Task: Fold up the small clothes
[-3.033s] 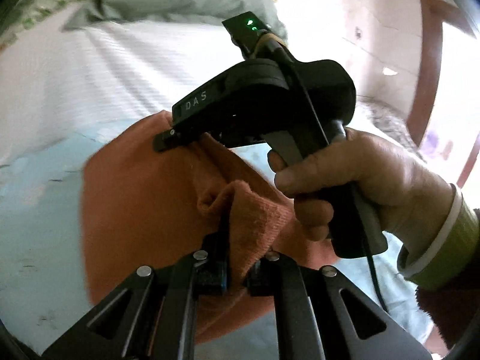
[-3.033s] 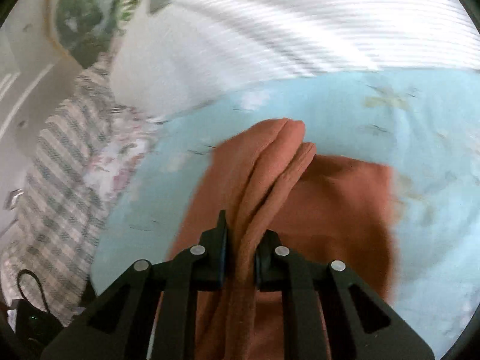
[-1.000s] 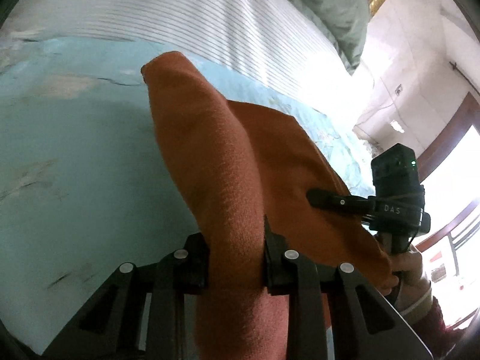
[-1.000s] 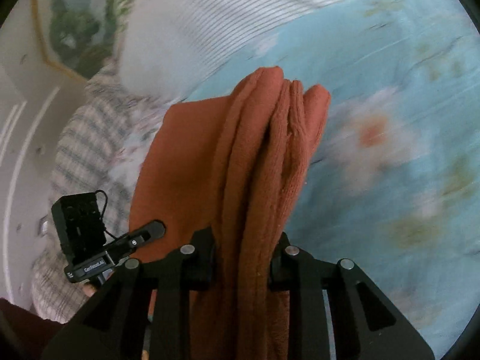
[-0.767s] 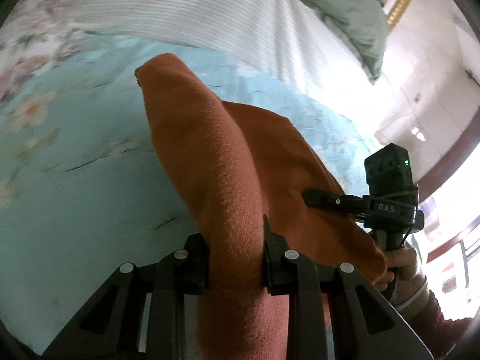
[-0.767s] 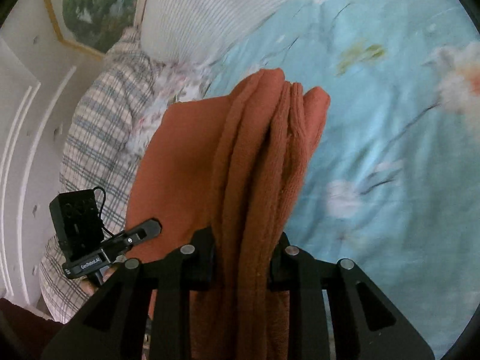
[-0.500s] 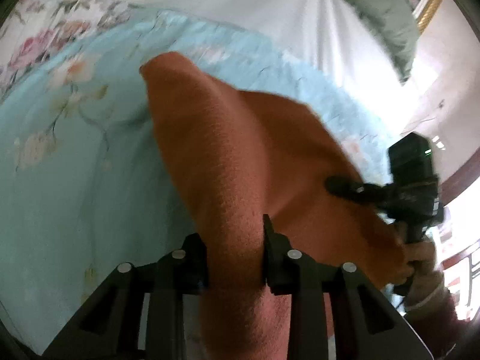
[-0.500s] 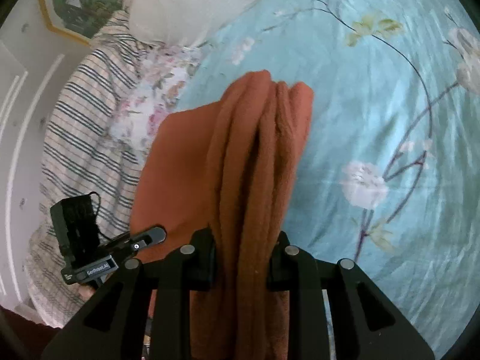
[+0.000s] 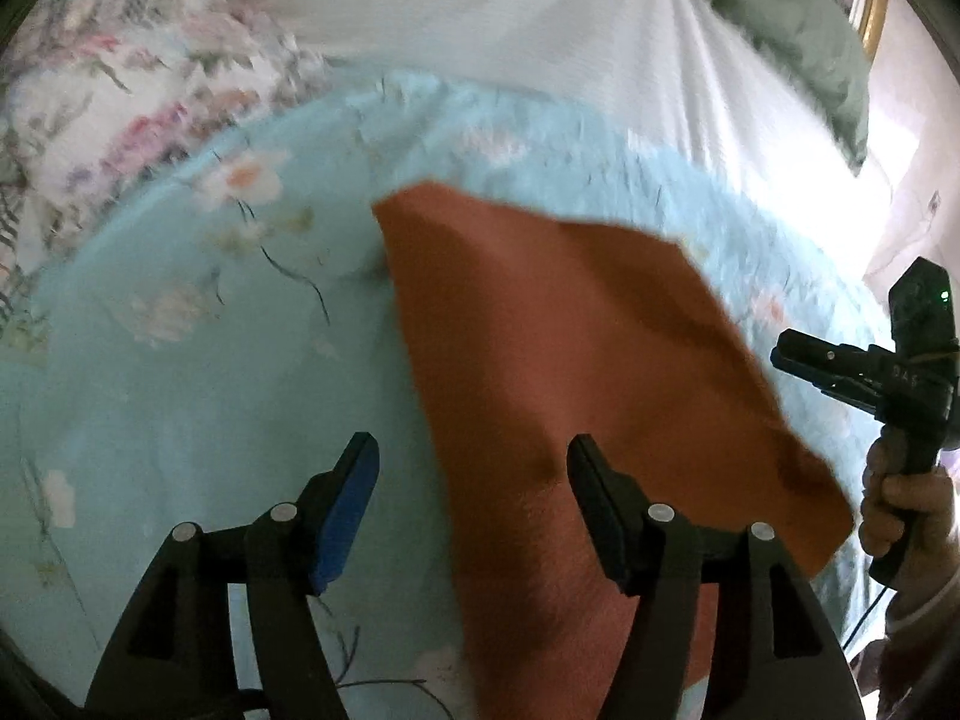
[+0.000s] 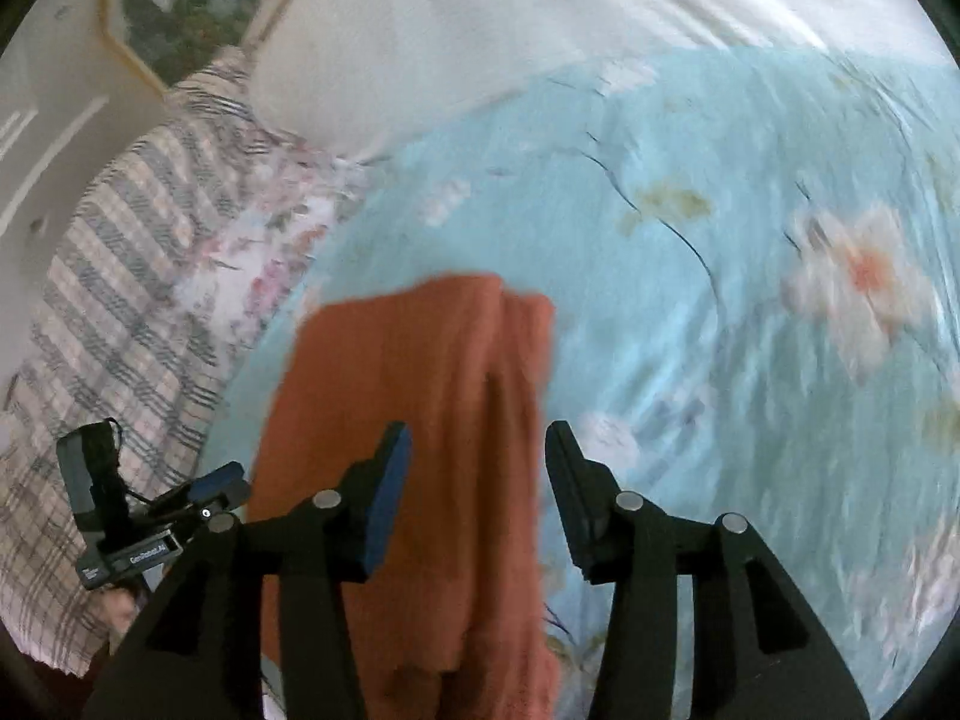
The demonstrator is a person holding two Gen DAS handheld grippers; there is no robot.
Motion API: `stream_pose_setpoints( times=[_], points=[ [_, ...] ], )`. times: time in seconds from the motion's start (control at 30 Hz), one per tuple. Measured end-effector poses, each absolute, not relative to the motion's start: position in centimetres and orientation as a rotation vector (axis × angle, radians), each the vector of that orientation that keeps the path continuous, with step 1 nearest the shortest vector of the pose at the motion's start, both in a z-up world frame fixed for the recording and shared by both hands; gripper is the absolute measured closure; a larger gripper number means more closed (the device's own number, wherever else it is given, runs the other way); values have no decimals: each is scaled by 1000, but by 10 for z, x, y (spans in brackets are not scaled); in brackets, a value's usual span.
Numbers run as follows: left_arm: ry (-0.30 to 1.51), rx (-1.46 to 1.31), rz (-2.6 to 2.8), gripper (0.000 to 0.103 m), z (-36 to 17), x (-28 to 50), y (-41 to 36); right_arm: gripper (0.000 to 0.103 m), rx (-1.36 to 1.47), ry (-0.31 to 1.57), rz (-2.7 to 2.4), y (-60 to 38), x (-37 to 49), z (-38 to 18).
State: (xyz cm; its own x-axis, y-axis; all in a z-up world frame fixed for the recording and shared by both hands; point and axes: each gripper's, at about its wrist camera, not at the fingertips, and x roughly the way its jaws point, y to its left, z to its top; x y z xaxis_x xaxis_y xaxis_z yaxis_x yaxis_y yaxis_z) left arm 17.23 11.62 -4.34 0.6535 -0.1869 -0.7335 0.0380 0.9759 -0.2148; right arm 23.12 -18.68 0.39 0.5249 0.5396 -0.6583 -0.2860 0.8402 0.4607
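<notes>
A small rust-orange garment (image 9: 570, 372) lies flat on the light blue floral bedspread (image 9: 180, 360). My left gripper (image 9: 471, 462) is open above its near left edge, holding nothing. In the right wrist view the garment (image 10: 420, 396) lies below my right gripper (image 10: 477, 444), which is open and empty; a thicker fold runs along the garment's right side. Each gripper shows in the other's view: the right one (image 9: 798, 357) at the far right, the left one (image 10: 222, 489) at the lower left.
A white striped sheet (image 9: 510, 18) and a grey-green pillow (image 9: 798, 42) lie beyond the bedspread. A floral cloth (image 9: 120, 78) sits at the left. A checked blanket (image 10: 120, 276) lies at the bed's edge, with a framed picture (image 10: 180, 0) on the wall.
Both grippers were shut on the garment, holding it lifted. Now both have opened and let go, and the garment lies spread on the bedspread.
</notes>
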Motion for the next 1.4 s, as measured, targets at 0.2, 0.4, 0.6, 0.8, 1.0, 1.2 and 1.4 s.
stream_pose_setpoints(
  times=[0.2, 0.4, 0.6, 0.8, 1.0, 1.2, 1.4],
  points=[
    [798, -226, -239, 44, -29, 166, 108, 71, 264, 995, 506, -157, 264, -23],
    [809, -199, -291, 48, -28, 170, 90, 92, 382, 839, 570, -179, 243, 8],
    [801, -155, -354, 48, -27, 176, 74, 92, 390, 924, 448, -198, 245, -27],
    [908, -130, -308, 56, -69, 199, 68, 92, 409, 945, 412, -202, 247, -57],
    [902, -91, -293, 56, -74, 196, 62, 77, 390, 934, 331, -201, 242, -40],
    [873, -180, -243, 49, -43, 209, 96, 75, 355, 805, 432, -182, 223, 13],
    [1006, -412, -208, 42, -67, 295, 146, 75, 383, 872, 488, -164, 226, -7]
  ],
)
